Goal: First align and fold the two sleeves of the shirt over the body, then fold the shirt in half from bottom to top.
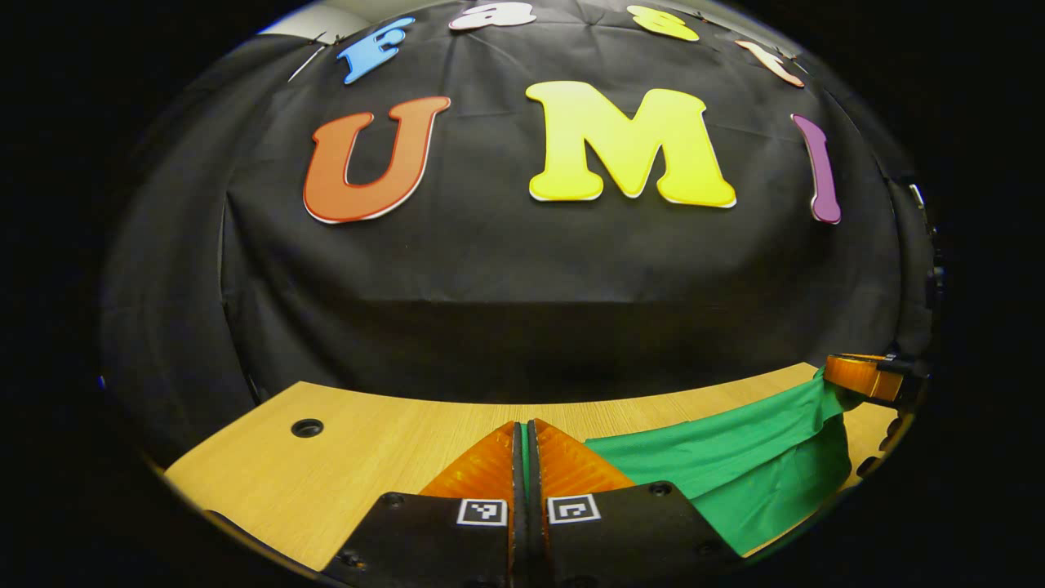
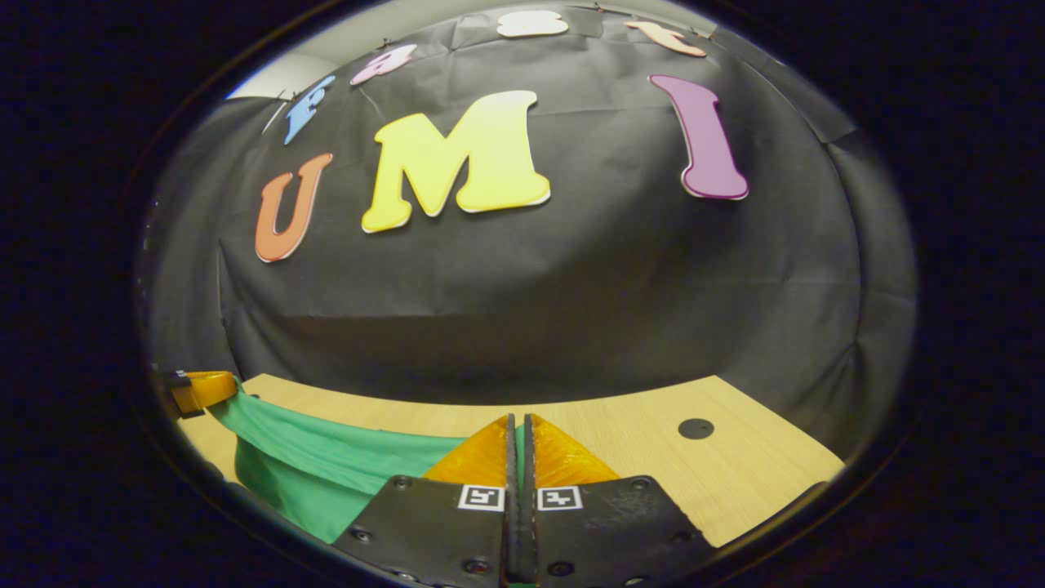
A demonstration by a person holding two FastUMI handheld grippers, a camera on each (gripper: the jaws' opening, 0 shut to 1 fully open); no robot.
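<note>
A green shirt [image 1: 727, 465] hangs stretched above the wooden table [image 1: 367, 441] between the two grippers. In the left gripper view, my left gripper [image 1: 522, 441] is shut on an edge of the cloth, a thin green strip showing between its fingers; the right gripper [image 1: 865, 376] holds the far end at the right edge. In the right gripper view, my right gripper [image 2: 516, 433] is shut on the green shirt [image 2: 326, 465], which runs off to the left gripper [image 2: 200, 388] at the left edge. Sleeves and the shirt's lower part are hidden.
The table [image 2: 735, 482] has a round cable hole [image 1: 307, 427] on its left side and another cable hole [image 2: 695, 428] on its right. Black cloth walls close the booth behind and at both sides of the table.
</note>
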